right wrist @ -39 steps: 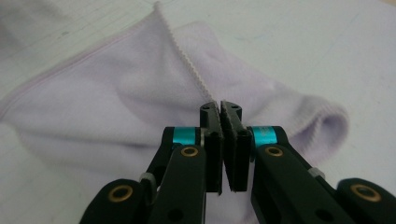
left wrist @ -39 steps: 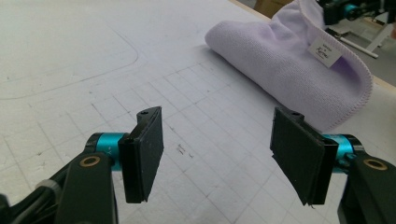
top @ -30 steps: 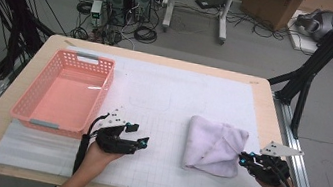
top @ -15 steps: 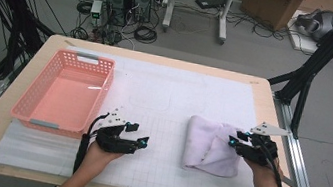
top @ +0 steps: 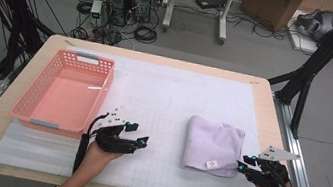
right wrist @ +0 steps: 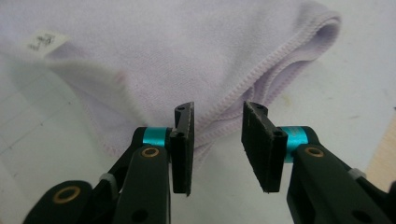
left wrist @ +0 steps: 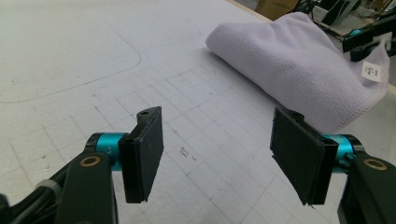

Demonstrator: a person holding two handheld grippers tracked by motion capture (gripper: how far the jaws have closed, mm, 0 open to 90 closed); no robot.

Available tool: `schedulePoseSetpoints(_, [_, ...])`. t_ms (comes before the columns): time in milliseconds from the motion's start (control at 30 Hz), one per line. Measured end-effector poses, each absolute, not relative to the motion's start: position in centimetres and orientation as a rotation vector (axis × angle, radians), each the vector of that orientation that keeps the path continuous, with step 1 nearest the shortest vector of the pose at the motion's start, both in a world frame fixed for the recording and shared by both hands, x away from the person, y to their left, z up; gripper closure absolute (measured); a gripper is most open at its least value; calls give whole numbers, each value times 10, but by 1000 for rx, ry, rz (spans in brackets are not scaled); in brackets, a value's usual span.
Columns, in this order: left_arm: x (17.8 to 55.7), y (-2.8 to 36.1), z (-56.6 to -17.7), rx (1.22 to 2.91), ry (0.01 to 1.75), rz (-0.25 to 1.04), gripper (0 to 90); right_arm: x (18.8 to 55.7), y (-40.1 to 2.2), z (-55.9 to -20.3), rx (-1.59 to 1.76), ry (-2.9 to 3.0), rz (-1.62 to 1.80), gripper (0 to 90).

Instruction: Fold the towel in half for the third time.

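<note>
Right hand-held gripper (top: 243, 165) low at folded towel's (top: 212, 144) edge, jaws just narrowing, nothing clamped; left hand-held gripper (top: 140, 141) resting level on counter (top: 179, 95), jaws apart.

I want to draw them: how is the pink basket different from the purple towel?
The pink basket is stiff, holed plastic with open walls; the purple towel is soft, folded cloth with a white tag. The basket sits near the left claw, the towel by the right claw. Both rest on the table.
</note>
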State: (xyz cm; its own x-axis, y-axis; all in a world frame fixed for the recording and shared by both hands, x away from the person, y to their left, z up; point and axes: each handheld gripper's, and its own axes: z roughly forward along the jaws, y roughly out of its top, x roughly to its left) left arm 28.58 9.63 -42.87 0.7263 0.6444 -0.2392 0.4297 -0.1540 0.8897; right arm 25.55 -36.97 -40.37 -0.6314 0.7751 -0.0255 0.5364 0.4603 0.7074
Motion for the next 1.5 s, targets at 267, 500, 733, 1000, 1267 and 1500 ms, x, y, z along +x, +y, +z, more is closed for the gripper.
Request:
schedulePoseSetpoints(267, [286, 96, -429, 1788, 844, 235, 350, 270, -357, -383, 1095, 2262, 1088, 601])
schedulePoseSetpoints(500, [286, 96, -429, 1794, 836, 238, 351, 314, -322, -379, 1103, 2227, 1106, 537])
schedulePoseSetpoints(733, [286, 98, -429, 1792, 841, 238, 350, 360, -291, -382, 1105, 2299, 1047, 560])
schedulePoseSetpoints(1000, [286, 98, -429, 1792, 840, 234, 351, 382, -272, -397, 1127, 2413, 938, 591])
schedulePoseSetpoints(1267, [286, 97, -430, 1796, 836, 231, 351, 390, -266, -417, 1183, 2526, 931, 661])
schedulePoseSetpoints(1500, [286, 98, -430, 1794, 845, 231, 351, 385, -257, -407, 1051, 2494, 1016, 823])
